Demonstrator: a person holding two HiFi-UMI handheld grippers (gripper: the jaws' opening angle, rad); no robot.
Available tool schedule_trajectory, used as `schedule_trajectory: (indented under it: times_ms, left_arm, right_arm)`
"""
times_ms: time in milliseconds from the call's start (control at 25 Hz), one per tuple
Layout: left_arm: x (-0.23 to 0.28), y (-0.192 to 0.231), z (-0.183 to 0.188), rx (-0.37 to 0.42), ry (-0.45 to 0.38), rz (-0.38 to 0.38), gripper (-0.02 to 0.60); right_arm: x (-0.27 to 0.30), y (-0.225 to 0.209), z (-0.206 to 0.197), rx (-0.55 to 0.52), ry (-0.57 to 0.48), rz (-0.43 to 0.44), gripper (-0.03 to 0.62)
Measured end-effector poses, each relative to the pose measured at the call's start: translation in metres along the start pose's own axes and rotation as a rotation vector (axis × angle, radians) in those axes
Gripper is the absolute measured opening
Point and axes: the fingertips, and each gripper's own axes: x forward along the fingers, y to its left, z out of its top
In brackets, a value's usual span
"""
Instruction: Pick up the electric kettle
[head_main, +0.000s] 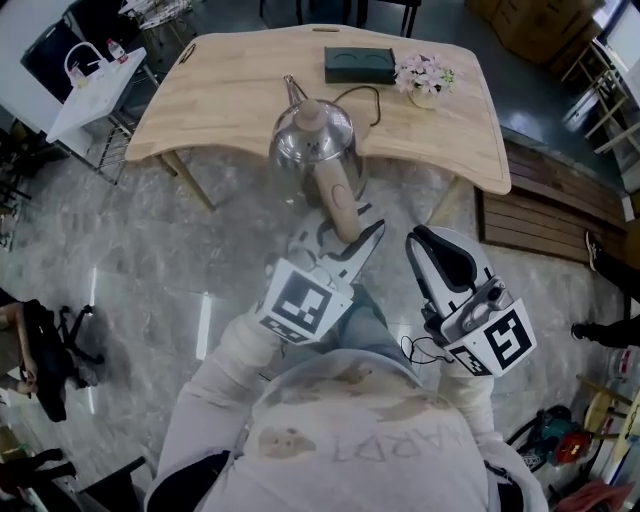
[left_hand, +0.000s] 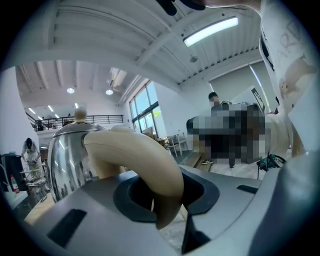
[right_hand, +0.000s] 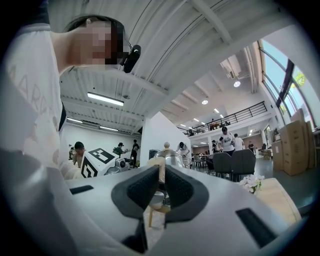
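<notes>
The wooden table (head_main: 230, 90) bears a dark tray (head_main: 359, 64) and a flower pot (head_main: 425, 80).

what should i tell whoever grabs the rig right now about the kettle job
Left gripper: shut on the cream handle of the electric kettle.
Right gripper: jaws slightly apart, empty, level with the left one.
Kettle: its steel body looks lifted and hangs over the near edge of the wooden table.
Done: the grasp and, it seems, the lift.
Left: hold it level and steady. The heavy body sits far out from the grip, so it may tip.
</notes>
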Motion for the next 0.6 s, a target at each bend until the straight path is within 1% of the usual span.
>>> schedule_trajectory:
  times_ms: [280,600]
  left_arm:
    - [-0.051,-0.033,0.013,-0.016,-0.016,0.0,0.1]
    - [-0.081,-0.057,0.026,-0.006,-0.031,-0.004,0.101]
  right_arm:
    - [-0.02,0.043,0.006,-0.005,-0.008,0.002,0.043]
    - [-0.031,0.065,0.013,-0.026,-0.013,0.015,0.043]
